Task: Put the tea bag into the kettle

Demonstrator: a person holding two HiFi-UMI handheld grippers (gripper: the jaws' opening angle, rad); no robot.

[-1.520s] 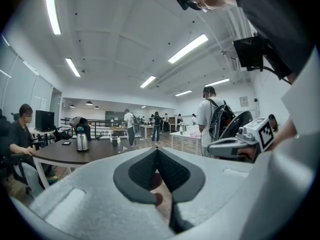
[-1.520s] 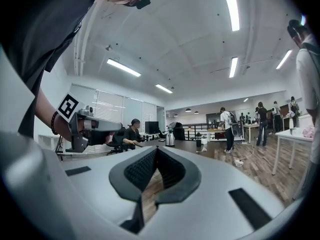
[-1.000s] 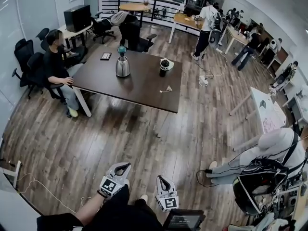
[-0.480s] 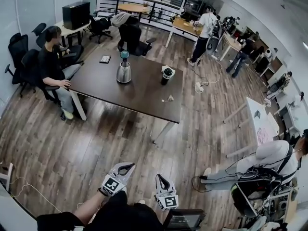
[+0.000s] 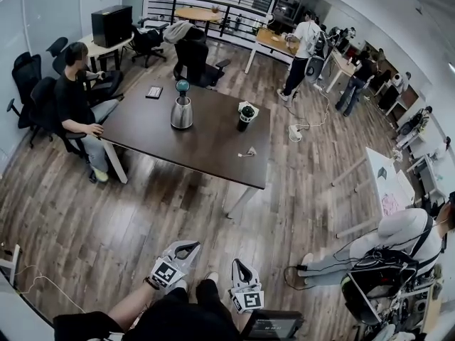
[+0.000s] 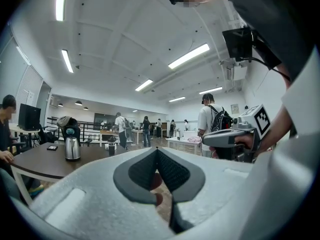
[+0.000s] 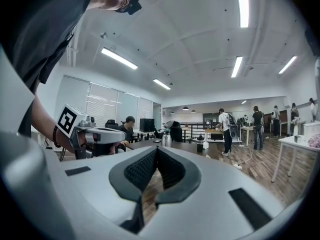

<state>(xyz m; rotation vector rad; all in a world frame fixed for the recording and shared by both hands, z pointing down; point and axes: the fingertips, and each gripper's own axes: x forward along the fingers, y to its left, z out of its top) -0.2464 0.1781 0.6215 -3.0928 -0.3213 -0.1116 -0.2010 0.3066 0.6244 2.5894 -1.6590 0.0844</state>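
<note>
Dark wooden table (image 5: 213, 141) in the head view carries the steel kettle (image 5: 181, 112) and, well apart from it near the right edge, the tea bag (image 5: 249, 151). The left gripper (image 5: 188, 246) and right gripper (image 5: 237, 263) hang low, far from the table. Left gripper view: the jaw tips meet with nothing between them. Right gripper view: the tips are likewise together and empty.

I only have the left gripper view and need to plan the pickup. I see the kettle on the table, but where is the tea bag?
Observer: In the head view the tea bag lies on the table towards its right end, right of the kettle and nearer to us.
Operator: Is the right gripper free to take it?
Observer: Yes. The right gripper is shut, with nothing between its jaws.
</note>
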